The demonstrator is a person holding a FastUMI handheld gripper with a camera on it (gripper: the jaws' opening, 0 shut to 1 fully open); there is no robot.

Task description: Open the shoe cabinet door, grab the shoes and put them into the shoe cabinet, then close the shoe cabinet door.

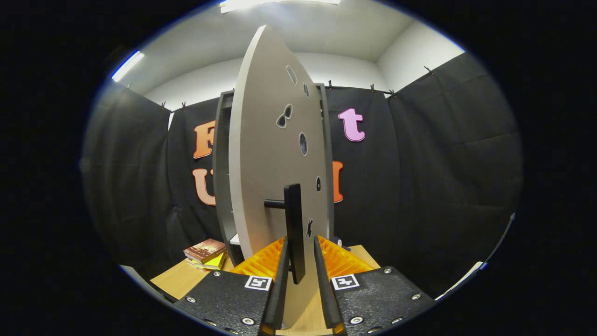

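Hand-held gripper [298, 252] with its fingers apart, straddling the black bar handle [294, 228] of the shoe cabinet door [268, 163] without visible contact. Door stands ajar, edge-on, before the cabinet [223, 177]. Books [205, 252] lie on the bench [175, 280].

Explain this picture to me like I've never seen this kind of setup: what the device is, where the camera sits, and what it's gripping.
This is a two-finger tool that a person carries by hand, with no robot arm. The camera rides on it and looks forward along its fingers, hence the round, bulging picture. The tongs sit on either side of the black handle of a pale cabinet door, which stands swung open, edge toward the camera. Whether both fingers press the handle, I cannot tell. Behind the door is the dark cabinet frame. It stands on a wooden table, with a small stack of books beside it.
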